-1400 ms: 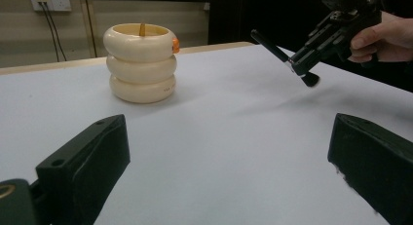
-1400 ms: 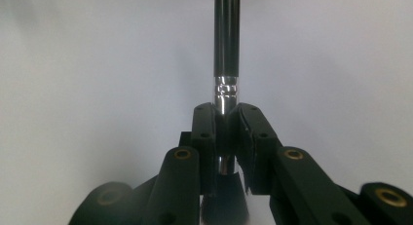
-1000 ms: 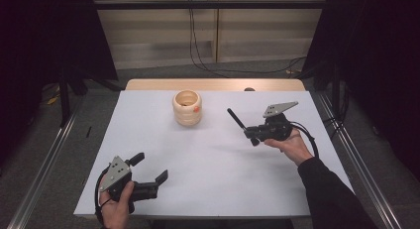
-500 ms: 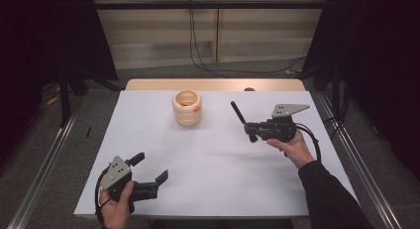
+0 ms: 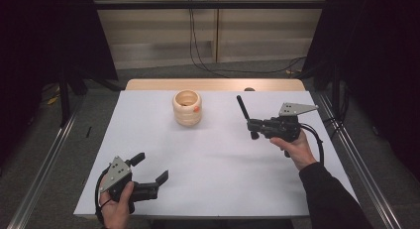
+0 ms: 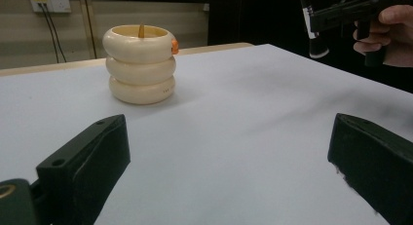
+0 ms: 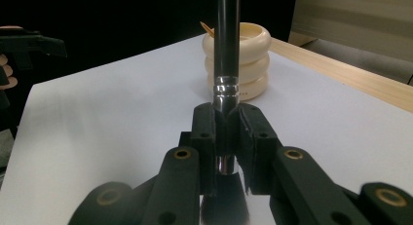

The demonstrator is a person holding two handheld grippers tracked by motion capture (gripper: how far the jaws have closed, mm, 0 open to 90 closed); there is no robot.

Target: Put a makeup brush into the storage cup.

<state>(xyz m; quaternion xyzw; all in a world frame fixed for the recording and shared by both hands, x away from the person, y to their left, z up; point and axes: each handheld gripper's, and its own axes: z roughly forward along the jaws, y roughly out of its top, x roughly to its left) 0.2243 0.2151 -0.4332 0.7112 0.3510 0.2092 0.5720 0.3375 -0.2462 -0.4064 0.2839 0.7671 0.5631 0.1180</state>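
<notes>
White table [image 5: 208, 159] — black pen [image 5: 242, 106] clamped upright in right claw [image 5: 253, 126]

Between your two tongs the white tabletop [image 5: 213, 159] lies bare, so either hand could sweep across its middle and near edge without meeting anything. The one thing standing on it is the cream ringed holder [image 5: 187, 108], toward the far side and left of centre. The black pen [image 5: 243, 110], clamped in your right tongs [image 5: 253, 128], juts up just to the holder's right.

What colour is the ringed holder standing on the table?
Cream, with a small orange spot near its rim; the ringed holder shows best in the left gripper view.
</notes>
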